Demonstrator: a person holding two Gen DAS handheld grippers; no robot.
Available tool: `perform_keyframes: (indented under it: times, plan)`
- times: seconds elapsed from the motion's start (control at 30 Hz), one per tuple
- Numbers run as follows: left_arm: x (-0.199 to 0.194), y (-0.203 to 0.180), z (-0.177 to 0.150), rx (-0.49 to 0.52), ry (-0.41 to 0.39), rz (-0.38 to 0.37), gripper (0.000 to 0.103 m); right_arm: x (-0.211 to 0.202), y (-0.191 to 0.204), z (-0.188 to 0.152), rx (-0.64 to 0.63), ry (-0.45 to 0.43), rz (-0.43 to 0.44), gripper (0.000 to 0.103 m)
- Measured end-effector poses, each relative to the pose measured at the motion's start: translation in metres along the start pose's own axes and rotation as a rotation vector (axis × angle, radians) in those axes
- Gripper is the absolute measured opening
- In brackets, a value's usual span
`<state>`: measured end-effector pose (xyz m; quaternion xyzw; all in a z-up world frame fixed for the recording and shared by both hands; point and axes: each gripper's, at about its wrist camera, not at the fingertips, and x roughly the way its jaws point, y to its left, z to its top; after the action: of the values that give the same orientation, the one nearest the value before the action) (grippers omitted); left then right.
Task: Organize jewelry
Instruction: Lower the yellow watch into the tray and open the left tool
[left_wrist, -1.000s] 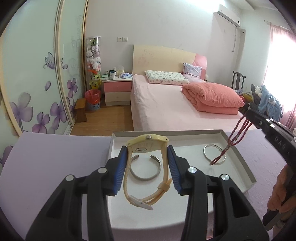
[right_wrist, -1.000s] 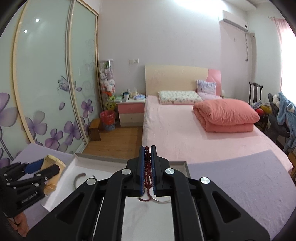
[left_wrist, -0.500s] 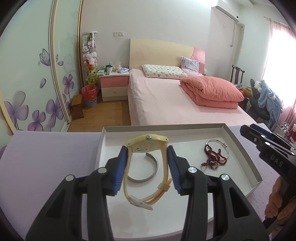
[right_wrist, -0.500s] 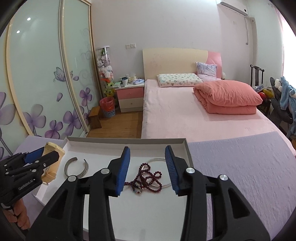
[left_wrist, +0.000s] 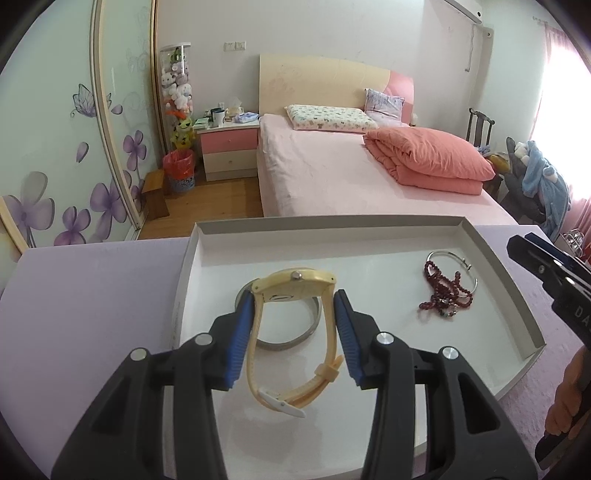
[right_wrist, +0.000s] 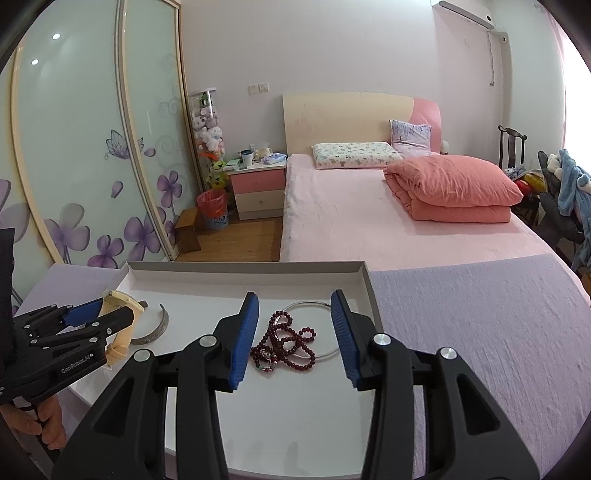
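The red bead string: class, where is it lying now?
The red bead string lies in the white tray, right side, overlapping a thin silver bangle, between the open right hand-held gripper fingers.

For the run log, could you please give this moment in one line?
left gripper: holds yellow plastic watch | right gripper: open above dark red bead strand | white tray

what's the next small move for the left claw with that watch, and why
Probably lower the left claw a little and open it. It grips the yellow watch over the white tray, above the silver cuff. The right claw stands open, jaws just opened, with the red beads lying loose in the tray.
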<state>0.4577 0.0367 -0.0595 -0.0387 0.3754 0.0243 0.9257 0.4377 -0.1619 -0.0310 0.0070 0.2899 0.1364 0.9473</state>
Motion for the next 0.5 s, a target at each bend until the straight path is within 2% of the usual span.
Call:
perform_keyframes:
  times: [0.17,0.27,0.5]
  plan:
    - [0.001,0.001,-0.001,-0.002,-0.01,0.009,0.045,0.001,0.0,-0.001,-0.005,-0.007,-0.002,0.042]
    - [-0.002,-0.001,0.0,0.009,-0.034,0.022,0.056,0.002,0.001,-0.001,-0.004,-0.009,-0.004,0.042]
    - [-0.021,0.008,-0.005,-0.009,-0.051,0.031,0.058,-0.007,-0.001,-0.005,0.003,-0.009,-0.006,0.042]
